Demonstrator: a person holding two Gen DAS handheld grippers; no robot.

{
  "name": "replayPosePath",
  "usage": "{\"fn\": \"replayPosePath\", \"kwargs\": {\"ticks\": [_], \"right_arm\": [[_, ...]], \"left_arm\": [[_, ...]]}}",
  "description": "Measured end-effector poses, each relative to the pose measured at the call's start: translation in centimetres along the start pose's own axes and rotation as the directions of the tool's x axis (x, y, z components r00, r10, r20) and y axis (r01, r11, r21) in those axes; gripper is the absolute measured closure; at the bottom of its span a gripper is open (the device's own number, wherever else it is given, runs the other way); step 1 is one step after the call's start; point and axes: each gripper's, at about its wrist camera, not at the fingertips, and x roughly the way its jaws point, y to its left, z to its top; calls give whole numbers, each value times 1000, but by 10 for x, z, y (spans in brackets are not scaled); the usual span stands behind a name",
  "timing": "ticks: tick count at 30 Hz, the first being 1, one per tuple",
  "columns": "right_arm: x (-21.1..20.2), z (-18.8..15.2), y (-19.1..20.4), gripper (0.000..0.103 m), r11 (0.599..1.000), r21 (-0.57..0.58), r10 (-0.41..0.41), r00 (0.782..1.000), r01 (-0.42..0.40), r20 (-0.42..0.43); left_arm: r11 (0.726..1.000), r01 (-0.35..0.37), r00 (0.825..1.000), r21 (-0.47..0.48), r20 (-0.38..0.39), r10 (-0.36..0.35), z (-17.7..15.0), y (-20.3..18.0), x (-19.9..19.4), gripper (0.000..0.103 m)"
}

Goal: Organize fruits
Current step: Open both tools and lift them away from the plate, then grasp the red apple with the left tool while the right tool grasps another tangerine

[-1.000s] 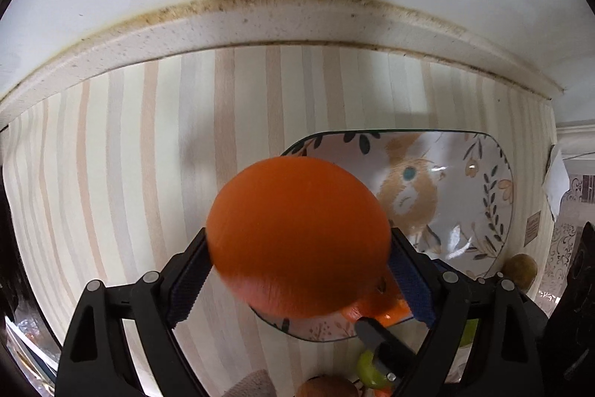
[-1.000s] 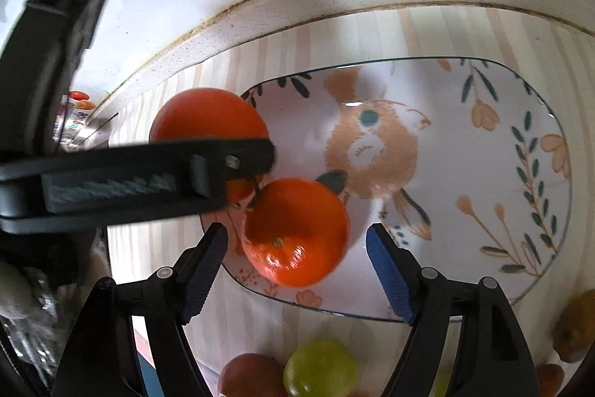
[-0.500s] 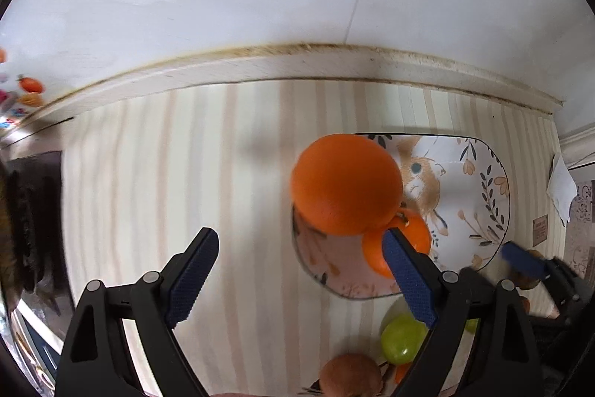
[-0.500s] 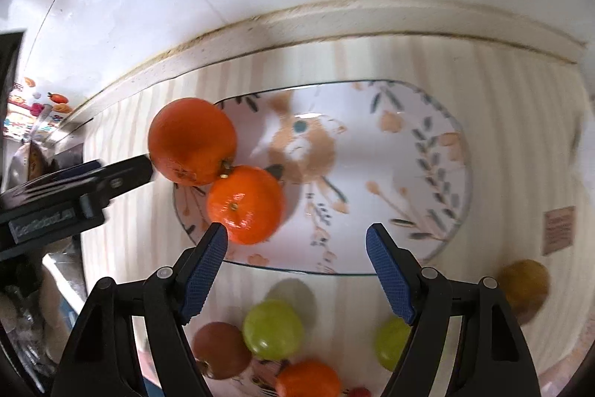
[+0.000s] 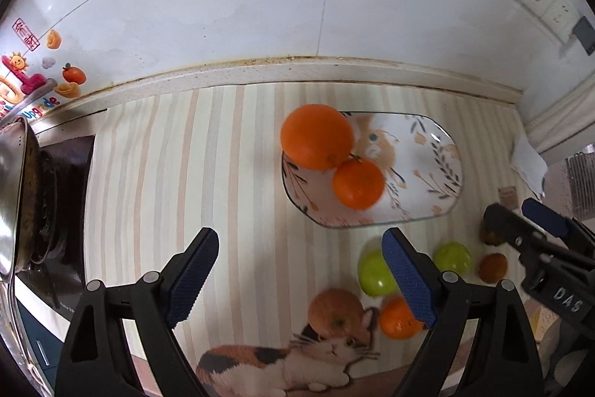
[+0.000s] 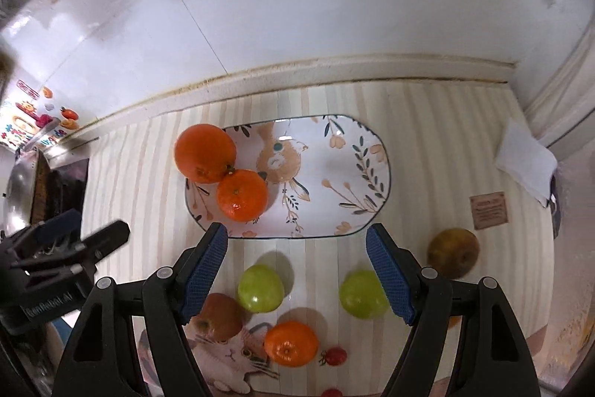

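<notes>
A large orange [image 5: 316, 136] [image 6: 205, 153] and a smaller orange [image 5: 357, 183] [image 6: 242, 195] touch each other at the left end of an oval plate [image 5: 431, 173] [image 6: 334, 181] with a rabbit print. My left gripper [image 5: 301, 276] hangs open and empty above the striped mat, left of the plate. My right gripper [image 6: 297, 270] is open and empty too, over the plate's near rim. Loose on the mat lie two green apples [image 6: 260, 288] [image 6: 363, 293], a small orange [image 6: 291, 343], a reddish fruit [image 6: 220, 316] and a brownish fruit [image 6: 453, 252].
A tiled wall [image 5: 260, 6] rises behind the counter. A metal pan on a stove [image 5: 18, 196] stands at the left. Folded white paper [image 6: 526, 160] lies at the right edge. Small red tomatoes [image 6: 336, 356] sit near the front. A cat print [image 5: 282, 359] marks the mat.
The left gripper let go of the large orange, which now rests on the plate beside the smaller one. Both grippers rose and drew back, bringing the loose fruit into view.
</notes>
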Motion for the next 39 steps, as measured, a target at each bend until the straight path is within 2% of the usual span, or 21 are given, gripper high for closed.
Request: {"fn": "replayPosePath", "kwargs": {"ticks": [5, 9, 12, 16, 20, 23, 25, 26, 33, 39], "right_arm": [[-34, -15, -3, 24, 999, 27, 27, 999, -28, 44], [-29, -37, -12, 24, 996, 55, 66, 998, -66, 10], [-7, -60, -23, 36, 994, 84, 79, 996, -75, -50], [31, -91, -39, 37, 986, 146, 99, 983, -77, -152], [60, -112, -51, 37, 974, 212, 127, 966, -79, -224], [75, -124, -59, 37, 966, 251, 128, 957, -61, -260], [82, -130, -62, 37, 961, 271, 138, 952, -62, -273], [83, -132, -62, 37, 960, 273, 139, 950, -60, -279], [93, -139, -46, 37, 967, 246, 147, 942, -72, -300], [114, -136, -24, 37, 981, 188, 115, 939, -55, -323]], "left_arm": [[1000, 11, 1000, 1, 22, -11, -15, -4, -18, 13], [1000, 5, 1000, 18, -8, -5, -35, -8, -11, 13], [999, 6, 996, 40, -89, -3, -55, -14, 16, 13], [996, 2, 978, 88, -207, 17, -79, -25, 66, 13], [993, 13, 962, 117, -271, 19, -90, -37, 104, 13], [990, 26, 956, 137, -294, 16, -95, -45, 123, 14], [988, 32, 952, 151, -305, 16, -97, -50, 132, 27], [987, 30, 951, 158, -308, 21, -98, -52, 136, 38], [987, 16, 955, 158, -295, 32, -102, -37, 130, 39], [993, -10, 946, 115, -320, 46, -112, -6, 134, 38]]}}
